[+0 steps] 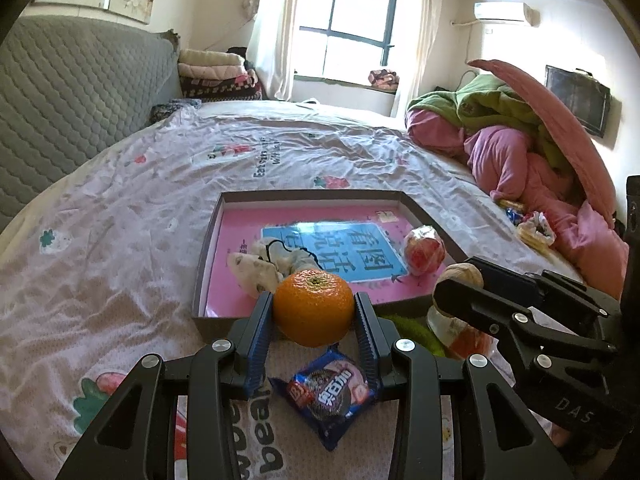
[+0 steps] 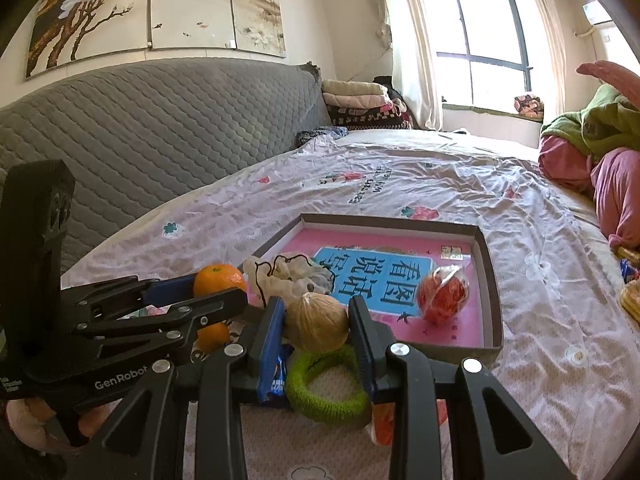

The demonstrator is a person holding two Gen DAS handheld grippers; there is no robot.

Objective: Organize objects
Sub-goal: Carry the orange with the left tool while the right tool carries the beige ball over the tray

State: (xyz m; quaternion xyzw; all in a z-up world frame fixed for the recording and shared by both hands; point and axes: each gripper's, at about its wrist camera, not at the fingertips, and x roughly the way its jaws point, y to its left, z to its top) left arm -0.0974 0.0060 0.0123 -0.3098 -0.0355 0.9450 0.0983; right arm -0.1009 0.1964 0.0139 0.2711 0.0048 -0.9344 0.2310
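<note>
Two tongs grip one fruit each: left (image 1: 314, 312) an orange (image 1: 313, 307), right (image 2: 317, 322) a walnut (image 2: 317, 322).

Quick count: one orange (image 1: 313, 307), one walnut (image 2: 317, 322), one cookie packet (image 1: 329, 393), one green hair tie (image 2: 326, 388), one red wrapped ball (image 2: 443, 295) at 2 o'clock in the one box lid (image 2: 490, 280), one cloth bundle (image 2: 294, 278).

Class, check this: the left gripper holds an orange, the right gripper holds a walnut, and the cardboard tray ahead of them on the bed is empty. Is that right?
Not quite: the tray is not empty. The right wrist view shows a red wrapped item and a pale cloth bundle lying in it. The left gripper does hold the orange, the right gripper the walnut.
</note>
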